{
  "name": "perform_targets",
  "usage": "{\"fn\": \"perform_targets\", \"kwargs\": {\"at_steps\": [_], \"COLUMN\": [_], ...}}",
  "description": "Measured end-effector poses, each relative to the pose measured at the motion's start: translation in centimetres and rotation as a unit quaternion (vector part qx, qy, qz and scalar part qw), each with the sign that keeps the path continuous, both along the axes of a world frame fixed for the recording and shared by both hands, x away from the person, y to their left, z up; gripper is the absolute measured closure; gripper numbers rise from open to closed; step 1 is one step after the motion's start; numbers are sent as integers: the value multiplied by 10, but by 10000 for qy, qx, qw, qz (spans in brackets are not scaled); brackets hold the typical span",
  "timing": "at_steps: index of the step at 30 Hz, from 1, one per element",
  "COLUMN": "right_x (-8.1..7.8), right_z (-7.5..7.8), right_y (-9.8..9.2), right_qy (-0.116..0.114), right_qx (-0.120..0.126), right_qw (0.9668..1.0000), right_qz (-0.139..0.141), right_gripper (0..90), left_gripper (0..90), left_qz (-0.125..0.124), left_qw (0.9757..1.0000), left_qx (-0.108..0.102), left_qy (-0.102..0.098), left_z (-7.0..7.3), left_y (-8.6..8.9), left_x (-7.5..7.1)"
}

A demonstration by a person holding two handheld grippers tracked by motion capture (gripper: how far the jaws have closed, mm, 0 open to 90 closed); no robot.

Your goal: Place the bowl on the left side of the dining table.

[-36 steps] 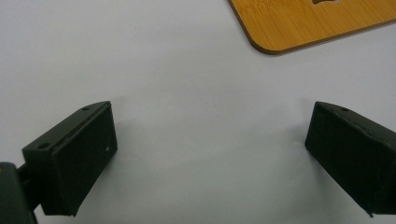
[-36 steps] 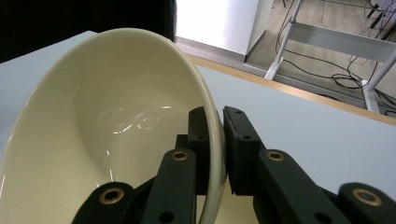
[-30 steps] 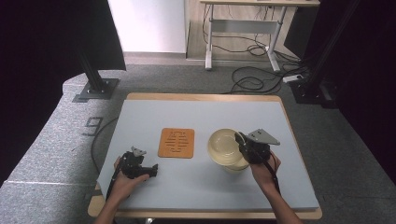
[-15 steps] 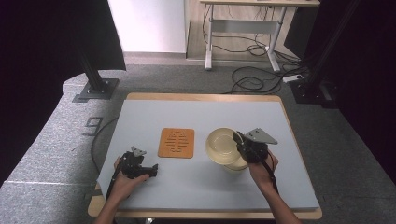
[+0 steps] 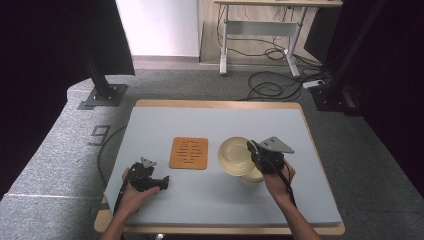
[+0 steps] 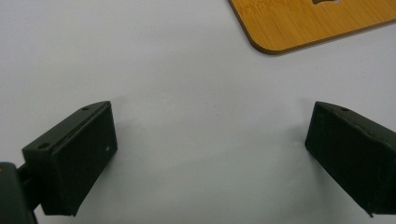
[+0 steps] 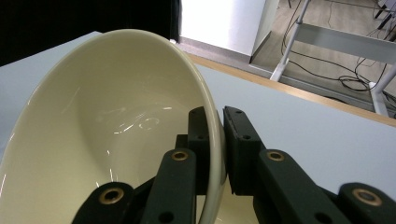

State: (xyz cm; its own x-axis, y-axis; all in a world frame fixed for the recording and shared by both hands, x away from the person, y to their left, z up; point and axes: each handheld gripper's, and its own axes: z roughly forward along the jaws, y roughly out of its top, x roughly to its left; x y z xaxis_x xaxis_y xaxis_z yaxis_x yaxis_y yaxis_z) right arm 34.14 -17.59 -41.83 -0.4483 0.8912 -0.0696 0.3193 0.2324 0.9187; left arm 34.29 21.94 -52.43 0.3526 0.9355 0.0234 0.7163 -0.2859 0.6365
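Observation:
A cream bowl (image 5: pixel 234 156) is right of the table's centre, tipped with its opening toward the left. My right gripper (image 5: pixel 251 149) is shut on its right rim. In the right gripper view one jaw sits inside the bowl (image 7: pixel 116 121) and the other outside, with the rim pinched by the right gripper (image 7: pixel 219 126). A square bamboo trivet (image 5: pixel 189 153) with cut-out slots lies flat at the centre. My left gripper (image 5: pixel 164 182) rests low at the front left, pointing right. In its own view the left gripper (image 6: pixel 210 126) is open over bare table, with the trivet's corner (image 6: pixel 303 23) ahead.
The blue-grey table top (image 5: pixel 200 120) has a wooden edge. Beyond it are a black stand base (image 5: pixel 104 95) at the left, a desk frame (image 5: pixel 260 30) with cables on the floor, and a dark stand (image 5: pixel 335 97) at the right.
The right gripper and the bowl it holds have edged slightly to the left. The left gripper has stayed still.

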Motion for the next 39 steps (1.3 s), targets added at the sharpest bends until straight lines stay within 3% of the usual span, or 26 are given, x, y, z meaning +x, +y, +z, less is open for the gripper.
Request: {"fn": "perform_targets", "kwargs": {"at_steps": [39], "right_x": [11], "right_z": [-2], "right_y": [17], "right_qy": [0], "right_qx": [-27], "right_qw": [9999], "right_qz": [140], "right_gripper": [817], "left_gripper": [23], "left_qz": [0], "left_qw": [10000], "left_qx": [-4], "left_qy": [-12], "left_z": [0], "left_y": [0], "left_x": [0]}}
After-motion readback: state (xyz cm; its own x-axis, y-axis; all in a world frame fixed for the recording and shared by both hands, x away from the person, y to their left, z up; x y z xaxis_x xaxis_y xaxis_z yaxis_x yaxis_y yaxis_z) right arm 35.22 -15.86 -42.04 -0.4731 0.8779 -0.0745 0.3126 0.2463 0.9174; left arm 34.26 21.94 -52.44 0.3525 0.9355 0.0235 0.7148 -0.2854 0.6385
